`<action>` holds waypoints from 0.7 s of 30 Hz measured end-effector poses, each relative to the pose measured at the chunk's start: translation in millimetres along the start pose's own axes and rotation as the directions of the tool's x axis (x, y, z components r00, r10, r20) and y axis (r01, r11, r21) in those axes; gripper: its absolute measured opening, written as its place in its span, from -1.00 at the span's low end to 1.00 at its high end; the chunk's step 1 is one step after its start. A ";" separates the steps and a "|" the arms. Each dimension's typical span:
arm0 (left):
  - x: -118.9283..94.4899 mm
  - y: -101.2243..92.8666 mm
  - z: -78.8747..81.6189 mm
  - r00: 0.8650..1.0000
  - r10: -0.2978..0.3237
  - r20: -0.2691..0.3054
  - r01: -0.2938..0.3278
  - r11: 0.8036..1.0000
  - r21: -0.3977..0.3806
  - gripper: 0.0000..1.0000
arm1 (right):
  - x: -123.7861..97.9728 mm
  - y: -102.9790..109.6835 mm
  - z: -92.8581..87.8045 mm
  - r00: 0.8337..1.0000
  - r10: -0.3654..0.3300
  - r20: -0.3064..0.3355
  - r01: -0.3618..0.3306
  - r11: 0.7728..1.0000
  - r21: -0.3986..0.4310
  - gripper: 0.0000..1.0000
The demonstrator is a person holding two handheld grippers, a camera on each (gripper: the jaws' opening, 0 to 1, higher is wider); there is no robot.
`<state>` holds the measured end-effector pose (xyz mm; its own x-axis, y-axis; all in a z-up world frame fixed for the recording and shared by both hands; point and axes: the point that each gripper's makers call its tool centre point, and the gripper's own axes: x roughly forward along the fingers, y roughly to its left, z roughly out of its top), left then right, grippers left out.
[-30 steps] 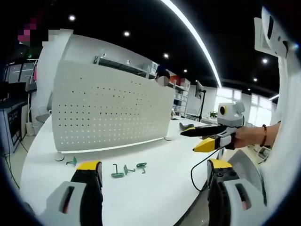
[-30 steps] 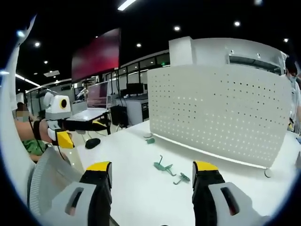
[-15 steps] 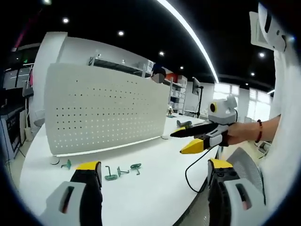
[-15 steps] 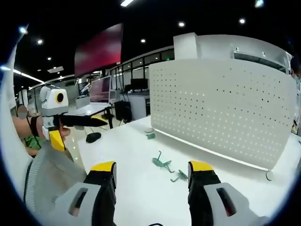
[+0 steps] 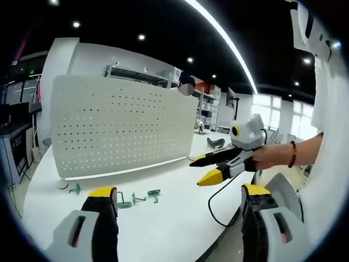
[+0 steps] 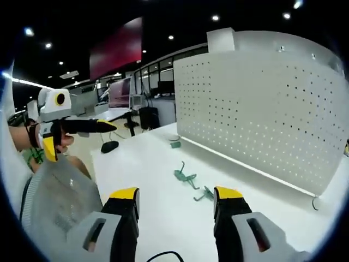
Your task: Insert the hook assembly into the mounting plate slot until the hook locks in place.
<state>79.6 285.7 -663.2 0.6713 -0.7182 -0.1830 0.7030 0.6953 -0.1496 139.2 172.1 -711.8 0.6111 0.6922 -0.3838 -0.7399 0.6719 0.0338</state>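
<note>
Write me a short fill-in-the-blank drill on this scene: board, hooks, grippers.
1. The white board standing on the table is full of small ____.
2. The hooks lying on the table are ____ in colour.
3. Both the left hand-held gripper and the right hand-held gripper have jaws that stand ____ and hold nothing.
4. The jaw tips are coloured ____.

Missing words: holes; green; open; yellow

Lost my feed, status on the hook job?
Both tongs, left and right, open, empty. Green hooks loose on white table, none in pegboard. Nothing in the way.
</note>
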 end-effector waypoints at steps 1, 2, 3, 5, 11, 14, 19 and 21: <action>0.1 -0.7 0.3 1.000 0.002 0.001 -0.002 1.000 -0.002 0.92 | 1.6 -1.2 -1.2 1.000 0.010 -0.008 -0.010 1.000 0.006 0.09; 0.2 -1.2 0.2 1.000 0.005 0.000 -0.005 1.000 -0.005 0.91 | 2.3 -1.8 -2.4 1.000 0.015 -0.017 -0.015 1.000 0.014 0.07; 0.2 -1.9 0.4 1.000 0.009 0.000 -0.009 1.000 -0.010 0.91 | 3.9 -3.6 -2.5 1.000 0.016 -0.019 -0.016 1.000 0.011 0.06; 0.3 -2.4 0.5 1.000 0.021 -0.001 -0.021 1.000 -0.015 0.93 | 6.7 -5.3 -4.7 0.999 0.024 -0.028 -0.024 1.000 -0.001 0.04; -0.9 -2.4 4.0 0.999 0.041 0.005 -0.040 0.999 -0.013 0.94 | 15.5 -9.8 -11.3 0.997 0.048 -0.068 -0.049 0.999 -0.016 -0.03; -1.3 -1.4 5.5 0.998 0.055 0.008 -0.055 0.998 -0.017 0.95 | 19.5 -12.0 -15.6 0.994 0.057 -0.092 -0.059 0.998 -0.020 -0.08; -1.0 -2.7 4.9 0.998 0.062 -0.002 -0.062 0.998 -0.012 0.94 | 25.9 -16.7 -18.7 0.992 0.065 -0.111 -0.069 0.997 -0.029 -0.12; 0.0 -2.3 4.0 0.998 0.066 -0.008 -0.066 0.998 -0.011 0.94 | 28.7 -19.1 -20.7 0.991 0.065 -0.117 -0.068 0.997 -0.029 -0.13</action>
<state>79.0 284.0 -658.9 0.7142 -0.6706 -0.2004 0.6546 0.7414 -0.1480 165.1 173.7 -742.6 0.5248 0.6985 -0.4865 -0.7878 0.6150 0.0333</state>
